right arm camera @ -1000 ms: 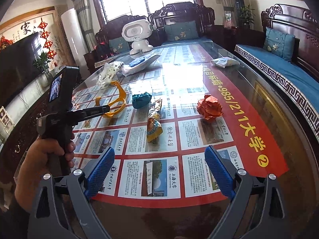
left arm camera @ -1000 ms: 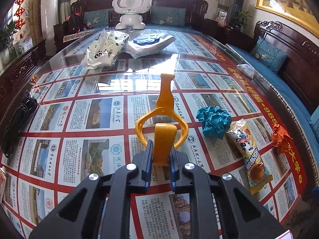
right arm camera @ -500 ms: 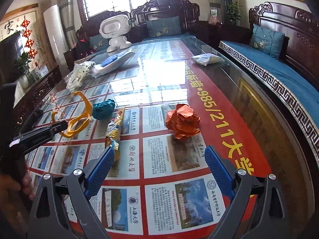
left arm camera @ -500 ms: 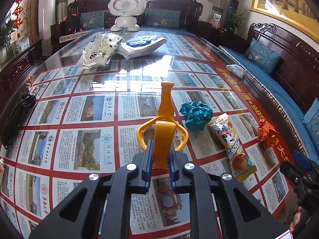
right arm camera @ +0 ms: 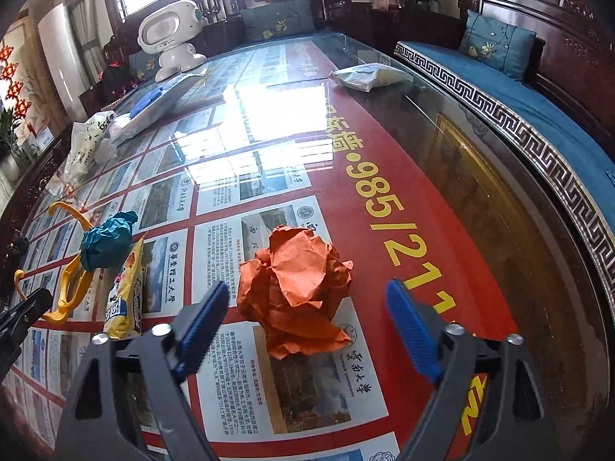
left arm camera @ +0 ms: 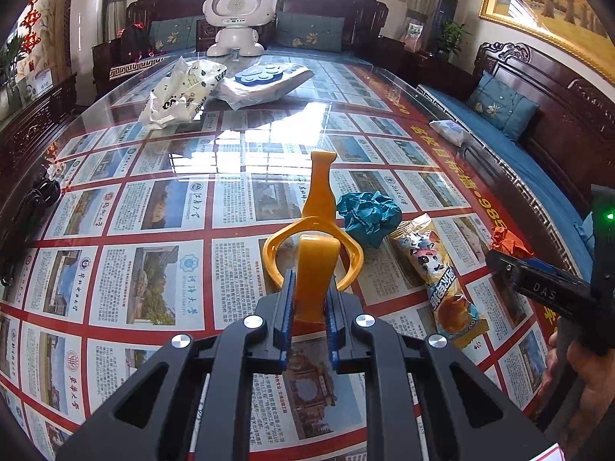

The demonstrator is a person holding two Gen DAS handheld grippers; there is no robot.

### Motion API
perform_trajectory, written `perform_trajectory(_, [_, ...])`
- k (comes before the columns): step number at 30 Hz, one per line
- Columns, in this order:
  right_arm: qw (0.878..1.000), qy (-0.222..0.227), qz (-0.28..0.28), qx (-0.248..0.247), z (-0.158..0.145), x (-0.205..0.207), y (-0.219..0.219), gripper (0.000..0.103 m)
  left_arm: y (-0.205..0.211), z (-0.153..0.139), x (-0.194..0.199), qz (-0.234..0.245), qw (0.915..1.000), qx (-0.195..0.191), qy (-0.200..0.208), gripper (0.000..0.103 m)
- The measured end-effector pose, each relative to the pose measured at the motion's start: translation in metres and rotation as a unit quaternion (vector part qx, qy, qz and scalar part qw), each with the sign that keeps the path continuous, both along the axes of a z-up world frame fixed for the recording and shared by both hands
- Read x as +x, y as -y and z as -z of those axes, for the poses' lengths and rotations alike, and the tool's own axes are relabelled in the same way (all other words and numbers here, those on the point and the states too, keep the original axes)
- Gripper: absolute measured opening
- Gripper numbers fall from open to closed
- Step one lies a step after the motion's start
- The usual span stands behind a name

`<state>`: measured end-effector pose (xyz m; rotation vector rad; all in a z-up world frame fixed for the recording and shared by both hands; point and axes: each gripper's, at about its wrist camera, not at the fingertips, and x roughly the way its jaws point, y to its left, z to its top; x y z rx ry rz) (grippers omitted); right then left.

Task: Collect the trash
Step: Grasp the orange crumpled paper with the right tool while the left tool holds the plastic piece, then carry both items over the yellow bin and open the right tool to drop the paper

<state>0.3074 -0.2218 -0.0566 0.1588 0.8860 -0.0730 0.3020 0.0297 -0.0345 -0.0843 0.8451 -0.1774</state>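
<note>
A yellow-orange plastic handle piece with a rounded loop [left arm camera: 313, 246] is clamped between the blue ribbed pads of the left gripper [left arm camera: 310, 309] and is held above the glass-topped table with red-bordered printed panels [left arm camera: 153, 211]. The jaws of the right gripper [right arm camera: 307, 322] are closing; a crumpled ball of orange paper [right arm camera: 296, 284] is seen on the table between and just beyond the blue pads, which are not yet pressed against it — a gap is visible on each side. A crumpled ball of teal paper [left arm camera: 369, 217] is set just beside the yellow loop, and a long snack wrapper with a cartoon print [left arm camera: 434, 276] is laid touching the teal ball, between it and the orange one. Far across the table, a white plastic bag [left arm camera: 180, 94] and a small white robot figure [left arm camera: 239, 19] are seen.
</note>
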Motion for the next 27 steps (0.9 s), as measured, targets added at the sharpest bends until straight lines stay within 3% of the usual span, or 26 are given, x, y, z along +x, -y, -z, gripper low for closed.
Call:
perform_trajectory(1, [1.000, 0.000, -0.004, -0.002, -0.001, -0.001, -0.001, 0.048, 0.000, 0.000, 0.000, 0.000, 1.0000, -0.001, 0.000, 0.015])
perform_trajectory(5, [1.000, 0.004, -0.018, -0.003, -0.004, -0.006, -0.007, 0.040, 0.001, 0.001, -0.001, 0.001, 1.0000, 0.001, -0.001, 0.015])
perform_trajectory(17, [0.996, 0.054, -0.066, 0.027, -0.031, -0.066, -0.037, 0.038, -0.006, -0.005, -0.024, 0.007, 0.9999, -0.013, 0.007, 0.015])
perform_trajectory(27, [0.988, 0.093, -0.119, 0.038, -0.061, -0.162, -0.066, 0.038, -0.011, -0.030, -0.106, 0.043, 0.9980, -0.007, 0.046, 0.015])
